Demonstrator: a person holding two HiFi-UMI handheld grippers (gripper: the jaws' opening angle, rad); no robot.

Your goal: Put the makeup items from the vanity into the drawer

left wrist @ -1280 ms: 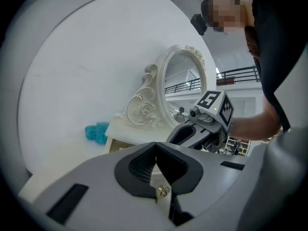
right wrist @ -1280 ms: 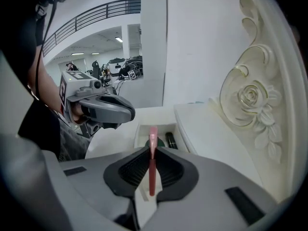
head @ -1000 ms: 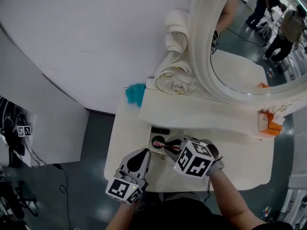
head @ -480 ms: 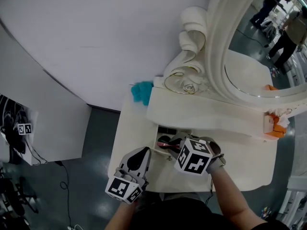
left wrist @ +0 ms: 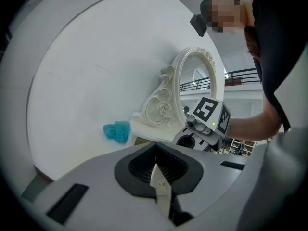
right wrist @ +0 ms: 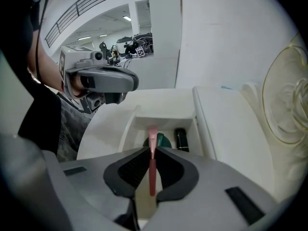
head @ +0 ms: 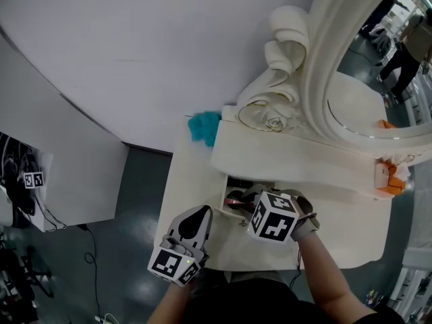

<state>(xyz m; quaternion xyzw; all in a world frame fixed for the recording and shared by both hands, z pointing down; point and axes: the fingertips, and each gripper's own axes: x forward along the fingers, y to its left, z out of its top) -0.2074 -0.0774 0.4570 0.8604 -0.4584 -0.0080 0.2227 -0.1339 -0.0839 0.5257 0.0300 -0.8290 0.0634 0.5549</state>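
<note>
While the right gripper (right wrist: 152, 152) points steeply down over the open drawer (right wrist: 126, 129), its jaws are clenched on a slim pink stick (right wrist: 152, 170), and the stick's tip hangs just above the drawer's inside. A dark green round item (right wrist: 160, 140) and a black tube (right wrist: 181, 139) already lie in the drawer, side by side. The smart play looks simple. The gripper should sink until the stick is well within the drawer's walls. It should aim for the bare floor beside the green item and let go low, so nothing bounces or rolls out. The left gripper (left wrist: 156, 153), pinched together on nothing, hangs near the drawer's front, clear of it.
</note>
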